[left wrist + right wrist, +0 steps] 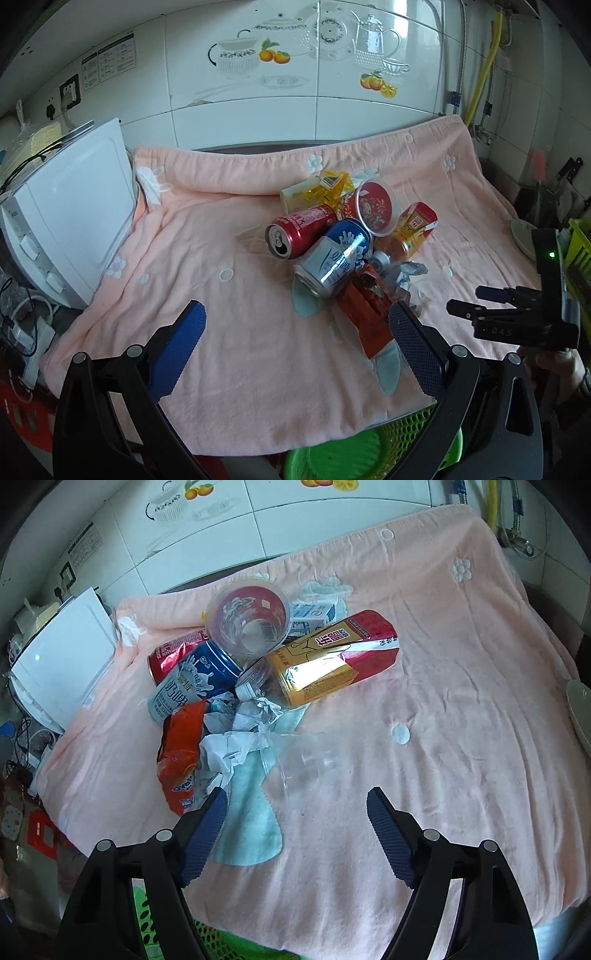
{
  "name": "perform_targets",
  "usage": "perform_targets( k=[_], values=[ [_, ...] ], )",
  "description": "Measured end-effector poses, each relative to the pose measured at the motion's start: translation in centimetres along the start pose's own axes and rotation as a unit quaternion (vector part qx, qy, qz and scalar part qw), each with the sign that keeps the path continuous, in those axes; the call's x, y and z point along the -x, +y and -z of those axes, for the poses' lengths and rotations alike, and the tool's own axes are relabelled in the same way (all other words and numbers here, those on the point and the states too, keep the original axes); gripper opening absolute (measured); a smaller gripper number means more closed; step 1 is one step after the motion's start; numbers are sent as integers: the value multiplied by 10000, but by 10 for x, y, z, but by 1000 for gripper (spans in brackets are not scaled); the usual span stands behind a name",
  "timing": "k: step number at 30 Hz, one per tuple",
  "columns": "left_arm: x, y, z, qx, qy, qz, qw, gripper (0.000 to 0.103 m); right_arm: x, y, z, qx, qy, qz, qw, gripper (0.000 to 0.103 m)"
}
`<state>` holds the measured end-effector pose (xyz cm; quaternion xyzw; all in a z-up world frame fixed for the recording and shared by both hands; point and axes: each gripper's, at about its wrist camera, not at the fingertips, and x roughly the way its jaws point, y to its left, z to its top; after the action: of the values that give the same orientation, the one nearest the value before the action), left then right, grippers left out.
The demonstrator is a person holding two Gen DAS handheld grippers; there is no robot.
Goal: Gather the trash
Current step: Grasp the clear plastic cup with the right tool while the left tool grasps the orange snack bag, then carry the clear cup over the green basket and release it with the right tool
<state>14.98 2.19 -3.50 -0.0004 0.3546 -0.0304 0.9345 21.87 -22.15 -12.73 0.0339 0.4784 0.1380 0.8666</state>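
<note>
Both the left gripper (pixel 297 338) and right gripper (pixel 297 821) gape wide, empty; the crumpled orange foil wrapper (pixel 181 751) lies just ahead of them.

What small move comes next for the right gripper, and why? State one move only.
Probably ease the right gripper forward and down around the clear plastic cup. The gripper is open and empty, and the cup lies on its side on the pink towel just ahead of its fingers, the nearest piece of the trash pile. The green basket sits just below the towel's near edge for the drop.
</note>
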Motion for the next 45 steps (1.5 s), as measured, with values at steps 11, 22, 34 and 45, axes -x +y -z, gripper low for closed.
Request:
perform_targets(
  k=[11, 22, 34, 45],
  values=[
    [-35, -16, -12, -90, 208, 189, 9996, 98, -53, 2, -9, 178, 321, 111, 9993, 75],
    [-63, -18, -10, -6, 600, 439, 9972, 98, -85, 7, -15, 437, 458, 529, 9966, 68],
    [-109, -39, -7, 404, 1154, 926, 9882, 97, -57, 3, -5, 239, 191, 769, 9966, 61],
    [-153, -52, -4, 945, 1706, 1078, 9749, 89, 18, 11, 22, 31, -239, 748, 9969, 61]
  ],
)
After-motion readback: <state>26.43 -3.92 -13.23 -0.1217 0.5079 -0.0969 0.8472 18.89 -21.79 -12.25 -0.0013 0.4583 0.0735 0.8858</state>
